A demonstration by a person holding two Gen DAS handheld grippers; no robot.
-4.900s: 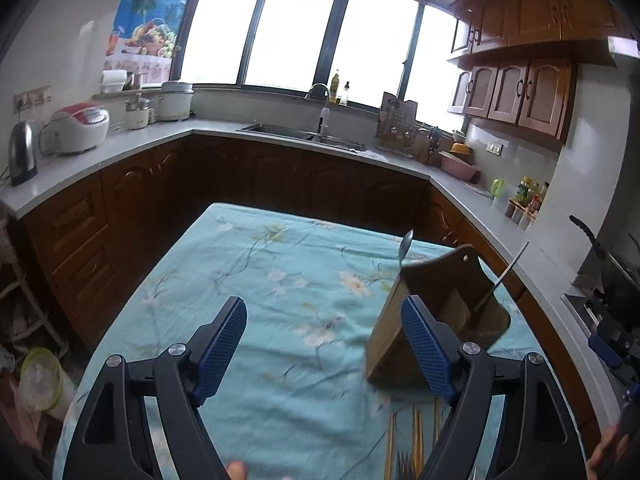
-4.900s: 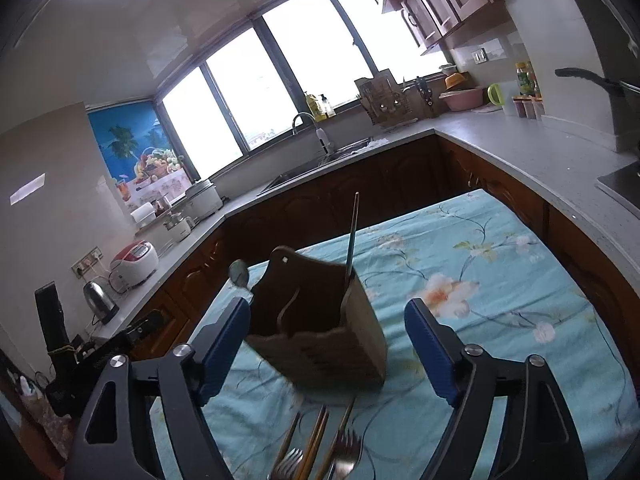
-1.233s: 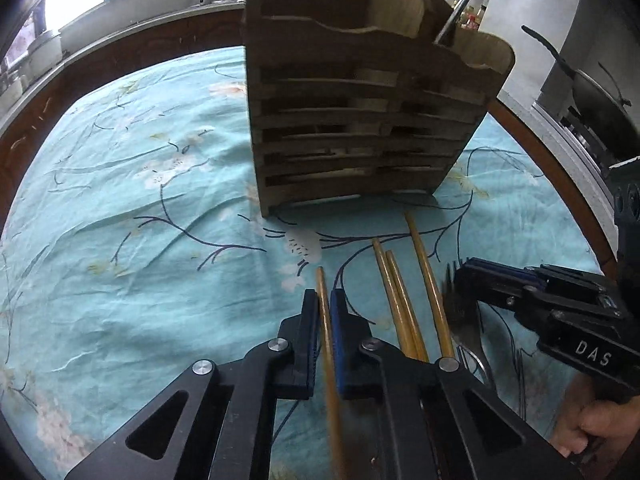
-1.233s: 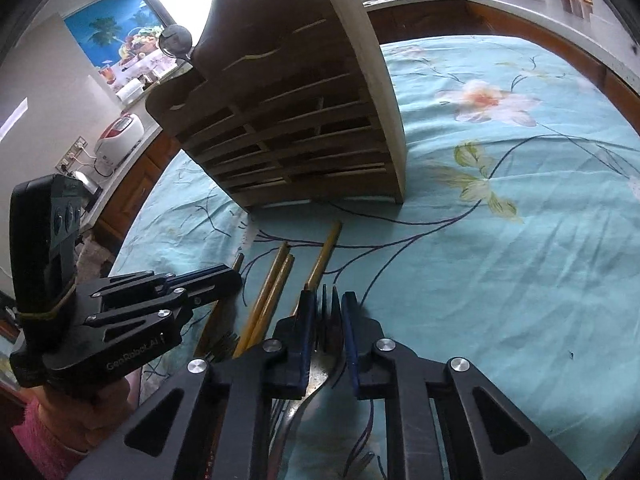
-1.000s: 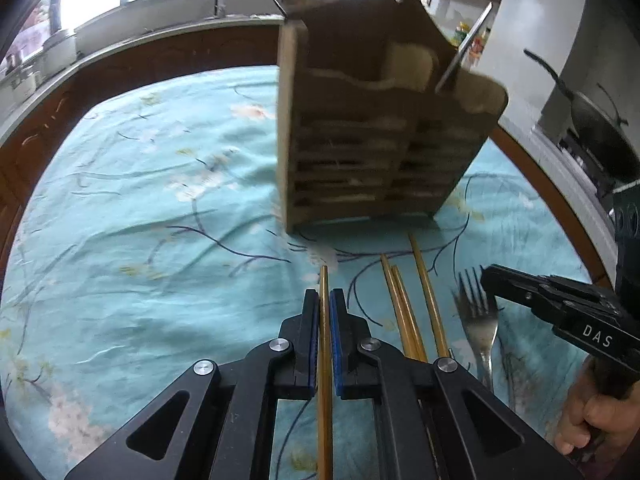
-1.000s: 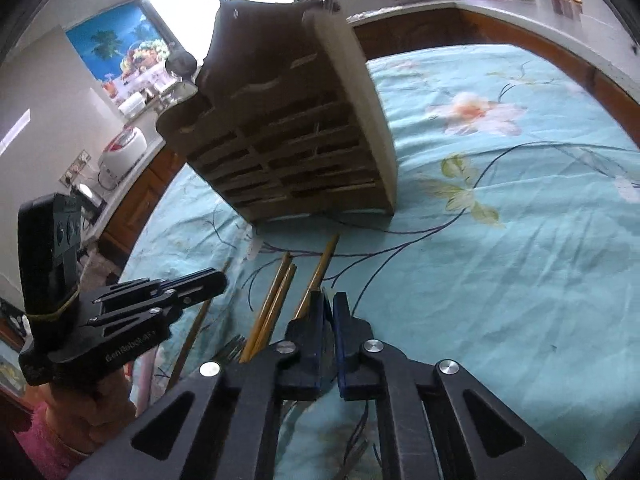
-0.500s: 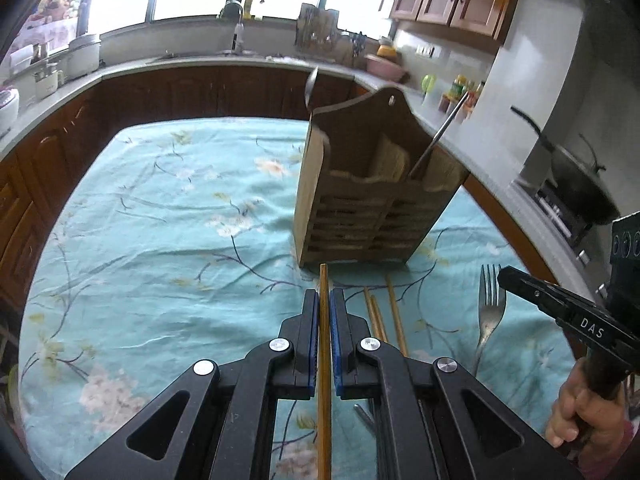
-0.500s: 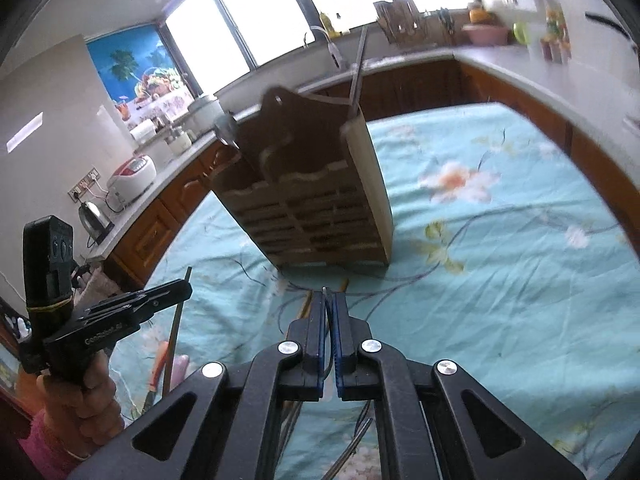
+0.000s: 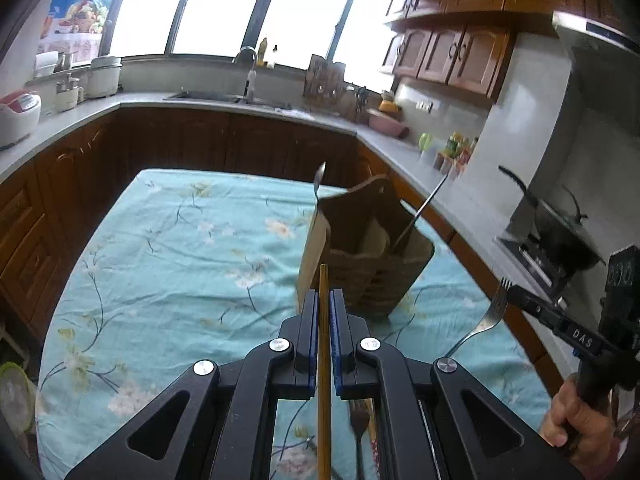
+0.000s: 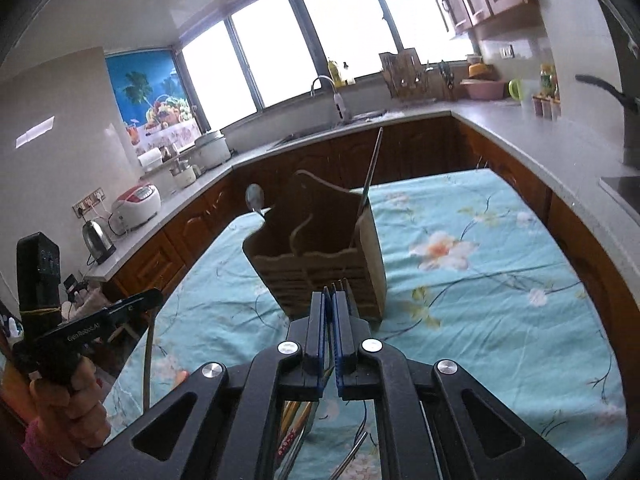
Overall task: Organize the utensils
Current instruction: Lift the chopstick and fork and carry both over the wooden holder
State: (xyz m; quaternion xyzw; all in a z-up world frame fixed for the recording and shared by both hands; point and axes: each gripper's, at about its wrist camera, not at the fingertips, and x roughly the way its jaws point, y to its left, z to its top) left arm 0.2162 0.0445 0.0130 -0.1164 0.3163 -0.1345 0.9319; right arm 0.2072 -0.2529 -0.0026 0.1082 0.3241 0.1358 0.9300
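Observation:
A wooden utensil holder [image 9: 366, 248] stands on the floral blue tablecloth [image 9: 180, 248]; it also shows in the right wrist view [image 10: 320, 256]. A spoon [image 9: 319, 178] and a metal stick [image 9: 420, 212] stand in it. My left gripper [image 9: 324, 300] is shut on a wooden chopstick [image 9: 323, 360], held above the cloth in front of the holder. My right gripper [image 10: 329, 300] is shut on a metal fork [image 9: 486, 320], whose tines [image 10: 340, 285] stick out past the pads. More chopsticks [image 10: 296, 420] and cutlery lie on the cloth under the grippers.
Wooden cabinets with a grey counter [image 9: 400, 152] run around the table. On the counter are a sink [image 9: 224, 96], rice cookers [image 9: 18, 114], a kettle [image 10: 98, 240] and a pan on the stove [image 9: 556, 224].
Both grippers closed on their utensils on the cloth and have lifted up and back: the left with the chopstick, the right with the fork. The holder now looks farther away.

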